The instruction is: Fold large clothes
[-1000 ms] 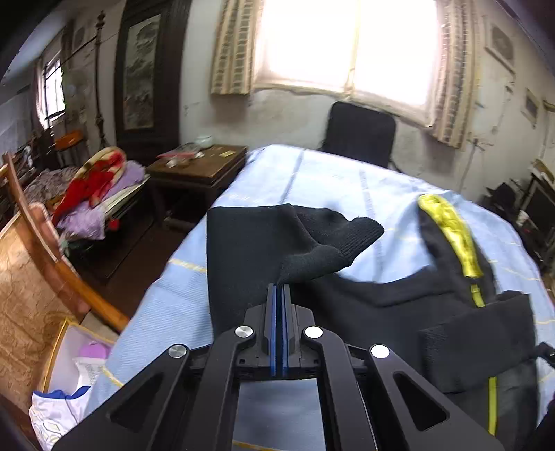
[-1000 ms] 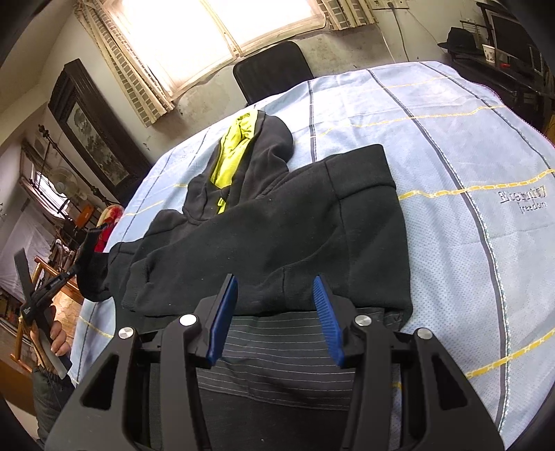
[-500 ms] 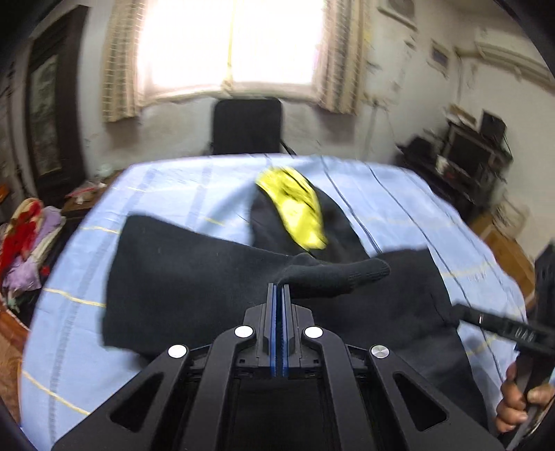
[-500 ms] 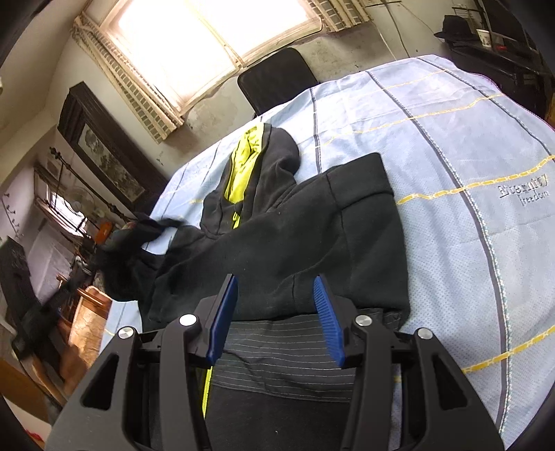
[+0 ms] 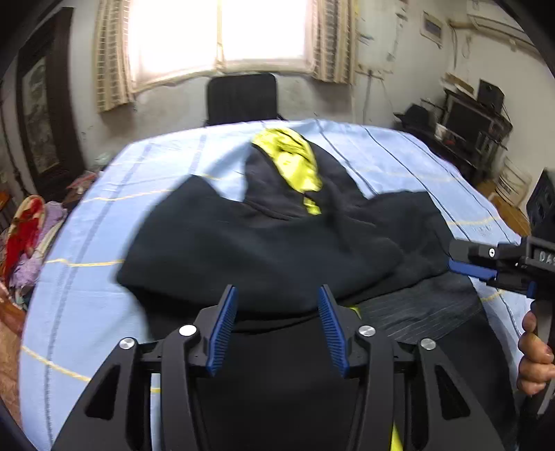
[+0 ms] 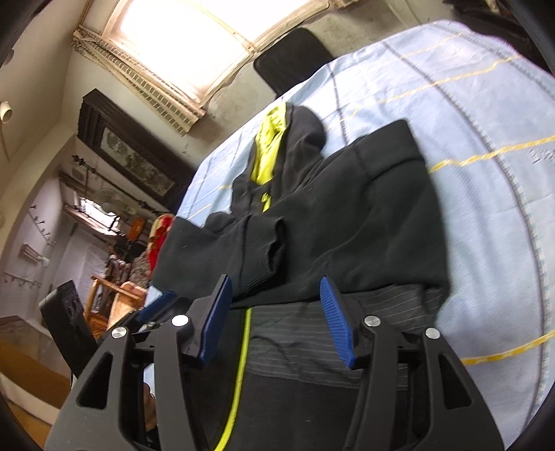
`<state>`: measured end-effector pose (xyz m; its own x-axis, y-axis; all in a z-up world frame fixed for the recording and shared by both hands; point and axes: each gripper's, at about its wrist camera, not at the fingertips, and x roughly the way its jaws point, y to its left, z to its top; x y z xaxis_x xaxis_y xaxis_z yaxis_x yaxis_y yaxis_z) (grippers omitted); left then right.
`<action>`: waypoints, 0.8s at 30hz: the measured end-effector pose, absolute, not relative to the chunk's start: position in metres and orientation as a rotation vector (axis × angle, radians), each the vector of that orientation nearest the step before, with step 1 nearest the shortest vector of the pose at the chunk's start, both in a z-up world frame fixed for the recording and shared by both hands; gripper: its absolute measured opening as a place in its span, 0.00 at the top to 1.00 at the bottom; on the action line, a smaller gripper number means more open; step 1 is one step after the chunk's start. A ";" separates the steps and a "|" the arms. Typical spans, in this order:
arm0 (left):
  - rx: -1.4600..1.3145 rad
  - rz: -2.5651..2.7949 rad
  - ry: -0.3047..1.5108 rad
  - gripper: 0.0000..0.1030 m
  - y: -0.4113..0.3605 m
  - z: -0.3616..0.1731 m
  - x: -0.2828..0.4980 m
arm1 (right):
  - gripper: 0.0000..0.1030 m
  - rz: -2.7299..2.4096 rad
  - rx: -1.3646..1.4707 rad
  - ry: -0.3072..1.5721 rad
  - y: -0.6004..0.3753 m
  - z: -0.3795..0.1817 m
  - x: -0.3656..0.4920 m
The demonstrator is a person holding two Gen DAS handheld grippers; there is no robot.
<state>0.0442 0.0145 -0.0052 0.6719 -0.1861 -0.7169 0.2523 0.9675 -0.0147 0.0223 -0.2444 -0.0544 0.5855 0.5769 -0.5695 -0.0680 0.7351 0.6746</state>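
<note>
My left gripper [image 5: 277,329] has just opened about halfway and holds nothing; the sleeve [image 6: 256,253] it was carrying now lies across the chest of the black hoodie [image 5: 263,249], below the yellow-lined hood [image 5: 295,163]. My right gripper [image 6: 275,319] has also been opening, stands half open and empty over the hoodie's striped hem [image 6: 312,347]. I judge the sleeve's loose cuff could slide off when I lift the hem, or a finger could snag it.

Black chair [image 5: 241,98] under bright window [image 5: 222,33]
</note>
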 end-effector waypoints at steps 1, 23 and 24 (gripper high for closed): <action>0.087 -0.221 0.787 0.47 0.023 -0.003 0.045 | 0.48 0.413 0.654 0.878 -0.241 -0.056 0.024; 0.105 0.033 0.854 0.43 0.107 -0.047 0.098 | 0.92 0.350 0.532 0.972 -0.177 -0.073 0.090; 0.109 0.066 0.861 0.43 0.106 -0.048 0.107 | 0.92 0.353 0.528 0.959 -0.178 -0.069 0.089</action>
<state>0.1072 0.1065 -0.0481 0.6502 0.1021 -0.7528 -0.0140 0.9924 0.1225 0.0894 -0.1777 -0.0689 0.5333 0.5069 -0.6773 -0.0538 0.8193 0.5708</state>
